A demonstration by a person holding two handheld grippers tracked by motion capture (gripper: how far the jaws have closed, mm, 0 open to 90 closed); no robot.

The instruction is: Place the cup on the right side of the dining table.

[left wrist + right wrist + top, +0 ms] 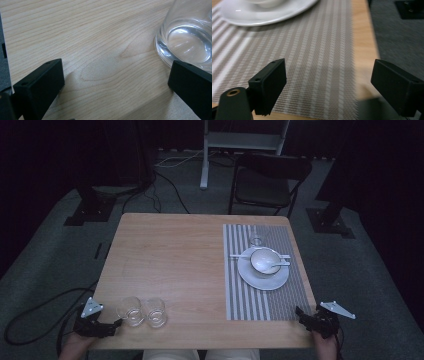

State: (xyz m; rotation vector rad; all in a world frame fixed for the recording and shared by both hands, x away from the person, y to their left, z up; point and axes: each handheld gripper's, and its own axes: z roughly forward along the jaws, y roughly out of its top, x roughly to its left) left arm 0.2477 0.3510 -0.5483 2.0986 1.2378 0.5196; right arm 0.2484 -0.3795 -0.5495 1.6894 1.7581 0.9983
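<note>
A pale wooden table (170, 265) stands in a dark room with a black chair (267, 175) at its far side, and a striped placemat (250, 300) covers its right part, carrying a white plate (263, 277) with a bowl (264, 260) and spoon (278, 265) on it and a small glass (256, 240) just beyond. Near the front left edge two empty glasses (131, 311) (155, 312) stand side by side. The left gripper (107, 327) sits at that corner, jaws wide apart and empty, just beside the nearer glass (190, 40); the right gripper (306, 316) hovers over the placemat's near right corner (317, 62), equally spread, holding nothing.
</note>
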